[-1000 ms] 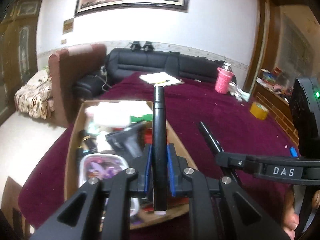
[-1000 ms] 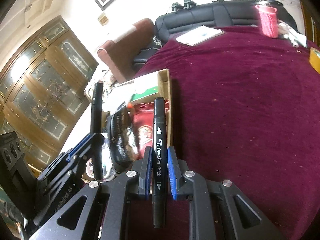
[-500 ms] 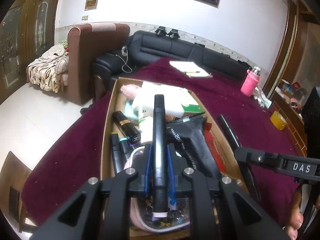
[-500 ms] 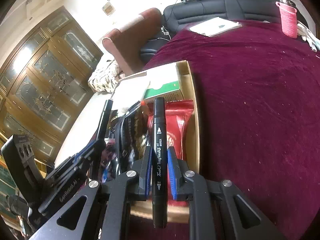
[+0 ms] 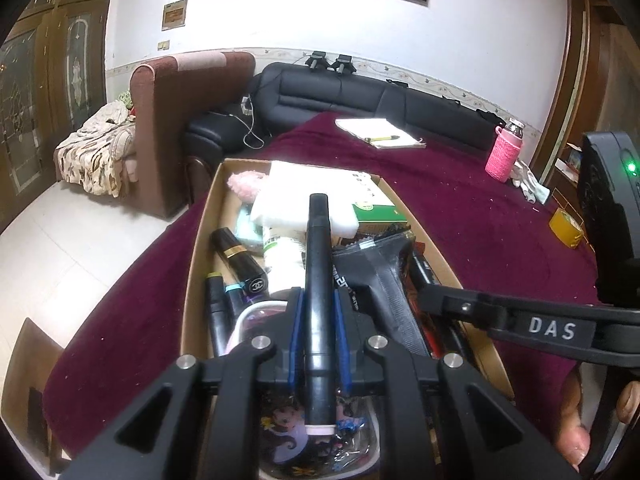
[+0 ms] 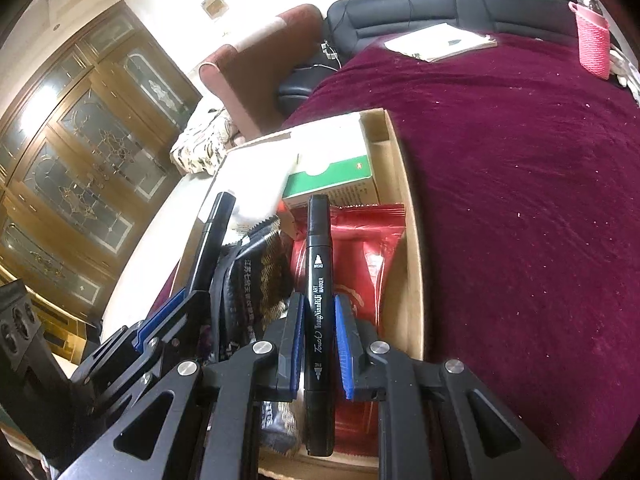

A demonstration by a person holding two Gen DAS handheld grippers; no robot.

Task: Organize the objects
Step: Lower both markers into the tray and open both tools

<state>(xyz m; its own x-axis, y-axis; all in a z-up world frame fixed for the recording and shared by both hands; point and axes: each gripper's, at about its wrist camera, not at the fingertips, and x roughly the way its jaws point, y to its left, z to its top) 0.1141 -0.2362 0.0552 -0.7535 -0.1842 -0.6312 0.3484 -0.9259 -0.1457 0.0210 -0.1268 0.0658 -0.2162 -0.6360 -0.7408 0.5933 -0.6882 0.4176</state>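
Note:
My left gripper (image 5: 318,312) is shut on a black marker (image 5: 318,264) that points forward over a cardboard box (image 5: 200,248) full of items. Its blue pads (image 5: 297,320) clamp the marker's barrel. My right gripper (image 6: 318,320) is shut on a second black art marker (image 6: 318,280) with white lettering, held above the red packet (image 6: 368,240) at the box's right side (image 6: 412,264). The left gripper (image 6: 200,264) with its marker shows at the left of the right wrist view. The right gripper's arm (image 5: 540,324) crosses the left wrist view.
The box holds a white pack (image 5: 288,196), a green carton (image 6: 332,178), a lipstick (image 5: 240,256), markers (image 5: 216,312), a black pouch (image 5: 384,280) and a clear lidded tub (image 5: 304,440). On the maroon cloth (image 6: 520,200) lie a notepad (image 5: 378,132), pink bottle (image 5: 504,152) and tape roll (image 5: 566,226).
Both grippers moved leftward from over the cloth to above the box and sank a little, each still clamping its marker. The box now fills the near field of both views.

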